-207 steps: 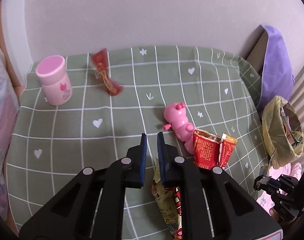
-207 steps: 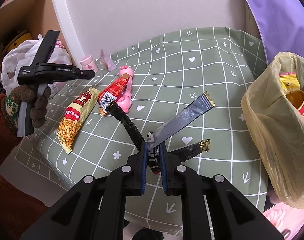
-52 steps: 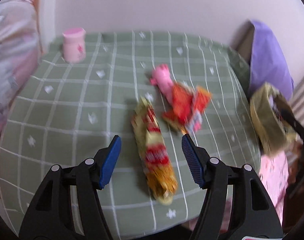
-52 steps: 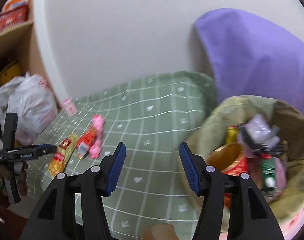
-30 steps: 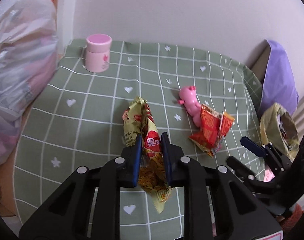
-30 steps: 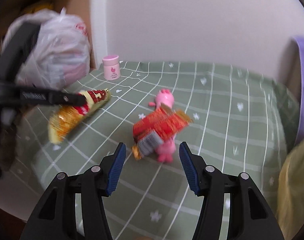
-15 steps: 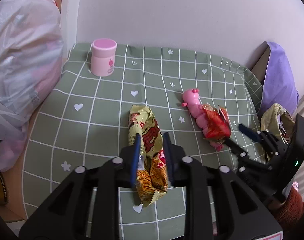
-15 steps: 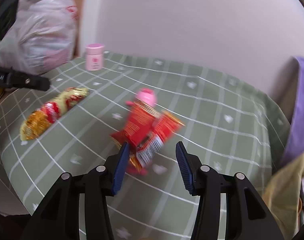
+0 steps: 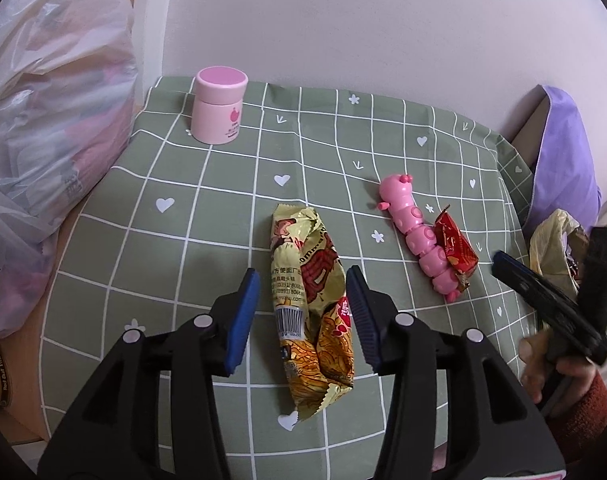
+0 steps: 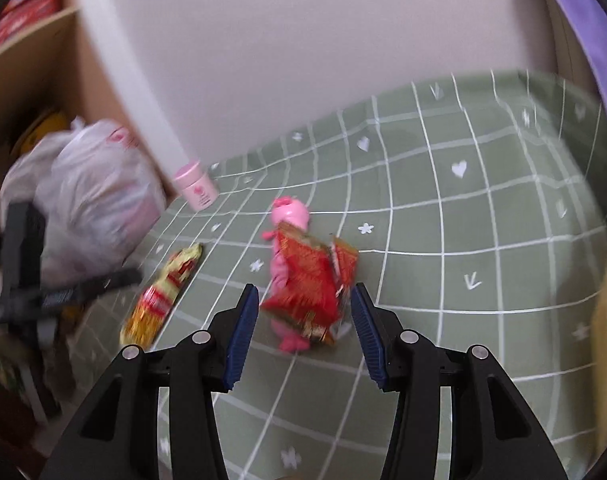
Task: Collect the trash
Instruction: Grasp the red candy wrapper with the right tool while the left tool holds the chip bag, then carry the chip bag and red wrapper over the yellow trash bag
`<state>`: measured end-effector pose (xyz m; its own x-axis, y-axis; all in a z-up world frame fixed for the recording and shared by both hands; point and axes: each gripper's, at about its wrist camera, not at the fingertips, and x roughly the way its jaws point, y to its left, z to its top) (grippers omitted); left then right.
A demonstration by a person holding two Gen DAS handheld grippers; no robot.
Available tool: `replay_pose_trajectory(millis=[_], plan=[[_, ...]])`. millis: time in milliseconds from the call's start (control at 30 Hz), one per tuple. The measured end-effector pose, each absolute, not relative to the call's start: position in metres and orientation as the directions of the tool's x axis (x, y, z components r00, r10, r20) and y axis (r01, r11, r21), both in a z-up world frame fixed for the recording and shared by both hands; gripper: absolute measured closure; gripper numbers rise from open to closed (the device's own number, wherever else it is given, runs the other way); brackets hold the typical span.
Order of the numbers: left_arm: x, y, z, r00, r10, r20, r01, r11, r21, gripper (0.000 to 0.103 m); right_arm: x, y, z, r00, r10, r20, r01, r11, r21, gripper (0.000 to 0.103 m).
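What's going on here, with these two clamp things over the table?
A person is clearing wrappers off a green checked tablecloth, with a gripper in each hand. The left gripper has just been opening, and the yellow noodle packet lies on the cloth between its pads, not pinched. The right gripper is open around the red wrapper, which lies against a pink caterpillar toy. A yellowish trash bag waits at the table's edge.
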<state>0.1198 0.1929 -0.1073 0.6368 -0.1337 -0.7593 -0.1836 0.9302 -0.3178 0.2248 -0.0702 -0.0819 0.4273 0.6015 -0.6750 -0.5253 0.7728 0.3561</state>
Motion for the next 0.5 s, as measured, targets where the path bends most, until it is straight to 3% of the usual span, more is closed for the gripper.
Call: replay_pose_trajectory(millis=[167,233,367,500], plan=[[0.11,0.195,-0.103,0.65,-0.133,-0.749,-0.181,0.929,-0.322,0.048,0.248,-0.067,-0.112,0.323,0.658,-0.68,-0.452,0.739,0.5,0.059],[0.105,0.196,-0.106,0.637,-0.165,-0.753,-0.176,0.92,-0.35,0.043,0.247,-0.065,-0.115,0.282,0.695,-0.661,-0.464,0.702,0.54,0.068],[0.098,0.194,-0.116,0.603,-0.196,-0.773,-0.178,0.912,-0.37,0.042,0.234,-0.063,-0.102,0.309,0.665,-0.679,-0.516,0.718,0.468,0.079],[0.1,0.185,-0.12,0.592,-0.173,-0.787,-0.185,0.922,-0.341,0.042,0.222,-0.079,-0.086,0.356,0.648,-0.673,-0.534,0.732,0.423,0.079]])
